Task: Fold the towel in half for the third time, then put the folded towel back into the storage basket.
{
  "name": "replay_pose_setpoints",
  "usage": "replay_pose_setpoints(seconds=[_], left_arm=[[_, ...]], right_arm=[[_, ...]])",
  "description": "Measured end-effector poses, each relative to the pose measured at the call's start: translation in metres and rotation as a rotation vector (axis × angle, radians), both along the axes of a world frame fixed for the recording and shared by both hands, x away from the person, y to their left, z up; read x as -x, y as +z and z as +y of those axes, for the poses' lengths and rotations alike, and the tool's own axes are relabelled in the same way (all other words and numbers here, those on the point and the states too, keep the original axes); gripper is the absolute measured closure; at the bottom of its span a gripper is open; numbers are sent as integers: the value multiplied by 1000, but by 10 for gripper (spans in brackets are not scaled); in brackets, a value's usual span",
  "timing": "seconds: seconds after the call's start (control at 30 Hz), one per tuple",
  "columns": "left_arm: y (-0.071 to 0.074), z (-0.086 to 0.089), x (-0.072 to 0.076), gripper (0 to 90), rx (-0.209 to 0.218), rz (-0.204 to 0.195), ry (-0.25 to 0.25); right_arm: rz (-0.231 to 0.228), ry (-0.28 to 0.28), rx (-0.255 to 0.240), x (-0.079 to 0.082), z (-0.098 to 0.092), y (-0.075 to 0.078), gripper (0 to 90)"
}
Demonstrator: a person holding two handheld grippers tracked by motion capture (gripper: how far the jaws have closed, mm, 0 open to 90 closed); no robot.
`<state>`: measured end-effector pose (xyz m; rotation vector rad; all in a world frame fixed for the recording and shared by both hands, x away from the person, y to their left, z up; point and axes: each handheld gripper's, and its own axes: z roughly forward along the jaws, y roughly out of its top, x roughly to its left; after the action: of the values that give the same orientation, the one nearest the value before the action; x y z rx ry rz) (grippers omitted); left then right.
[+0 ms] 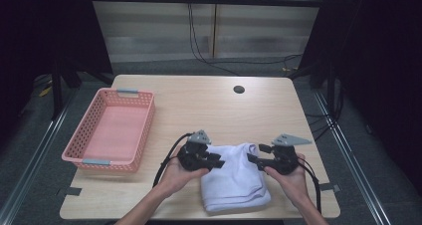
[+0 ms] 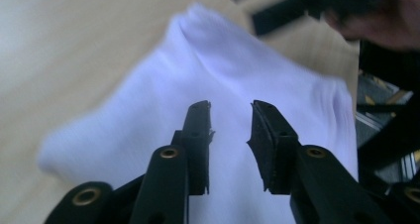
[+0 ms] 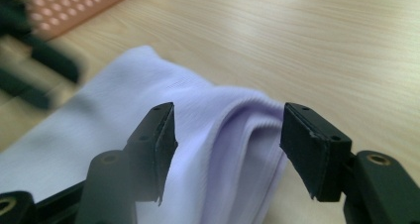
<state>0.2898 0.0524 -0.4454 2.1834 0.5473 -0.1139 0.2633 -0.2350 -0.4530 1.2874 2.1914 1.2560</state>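
Folded white cloth towel (image 1: 234,177) lay at the near edge of the light wooden table (image 1: 199,100), long axis running from the person toward the far side, folded bulge at its far end. Left gripper (image 1: 217,161) and right gripper (image 1: 253,155) hovered at the towel's far corners, one on each side; both had jaws spread, nothing pinched. Count: one towel, two grippers, one pink perforated plastic basket (image 1: 94,116) left of the towel. Beyond the towel: one dark round hole (image 1: 239,89) in the tabletop, grey floor, black cables.
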Motion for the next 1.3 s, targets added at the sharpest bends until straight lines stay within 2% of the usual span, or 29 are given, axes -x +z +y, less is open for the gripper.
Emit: replay_pose_setpoints(seconds=[0.07,0.1,0.17,0.2,0.23,0.3,0.33,0.37,0.4,0.43,0.5,0.53,0.6,0.63,0.67,0.7,0.77,0.83,0.87,0.9,0.93,0.97,1.03,1.1,1.17,1.2,1.23,1.27,1.3], left_arm=[[-6,5,11,649,-10,9,-9],[-9,8,17,648,-12,15,-34],[-15,9,29,645,-24,22,-64],[-18,9,35,643,-26,25,-84],[-21,8,41,641,-59,21,-108],[-26,9,48,621,-101,-7,-117],[-29,11,49,603,-103,-2,-115],[-32,13,49,597,-86,5,-106],[-33,15,48,597,-89,8,-104],[-34,17,47,597,-92,9,-109],[-35,19,45,597,-87,11,-109],[-36,20,43,597,-80,19,-108],[-37,22,40,597,-76,19,-113],[-37,23,39,596,-90,6,-112],[-38,23,38,596,-70,19,-109],[-37,24,39,596,-82,18,-107],[-36,23,42,579,-81,8,-99],[-33,24,46,499,-72,29,-89],[-31,26,49,465,-57,25,-77],[-30,27,50,435,-46,30,-65],[-27,30,52,407,-55,35,-57],[-27,33,54,385,-37,39,-40],[-28,41,60,374,-47,32,-9],[-32,49,65,335,-54,51,21],[-36,54,67,329,-77,76,23],[-39,55,67,323,-74,88,42],[-43,55,67,305,-82,105,32],[-44,55,66,305,-97,105,21],[-47,52,67,299,-84,102,31]], right_arm=[[-3,-3,22,-16,5,-4,369],[12,9,12,-25,7,-6,369],[7,13,45,-38,13,-7,381],[15,25,37,-45,15,-6,394],[50,37,27,-52,17,-7,391],[78,28,73,-61,20,-13,415],[120,42,71,-65,20,-18,445],[155,48,62,-67,19,-22,492],[170,52,68,-67,19,-24,591],[177,74,75,-65,19,-26,642],[165,76,89,-61,18,-28,786],[149,84,78,-61,18,-27,815],[105,90,68,-62,18,-23,832],[76,90,48,-62,18,-21,833],[53,88,20,-64,18,-21,833],[44,87,4,-65,18,-22,831],[42,90,14,-67,20,-26,770],[73,97,8,-68,21,-31,582],[90,93,4,-68,20,-32,476],[91,89,2,-68,18,-31,417],[93,92,-3,-67,16,-30,381],[87,90,-2,-67,14,-29,342],[109,111,-12,-66,9,-27,313],[151,150,-10,-66,7,-30,271],[166,175,3,-67,8,-34,257],[175,182,11,-68,9,-37,246],[185,190,7,-69,9,-40,241],[192,194,5,-71,11,-44,228],[201,196,1,-73,11,-46,229]])
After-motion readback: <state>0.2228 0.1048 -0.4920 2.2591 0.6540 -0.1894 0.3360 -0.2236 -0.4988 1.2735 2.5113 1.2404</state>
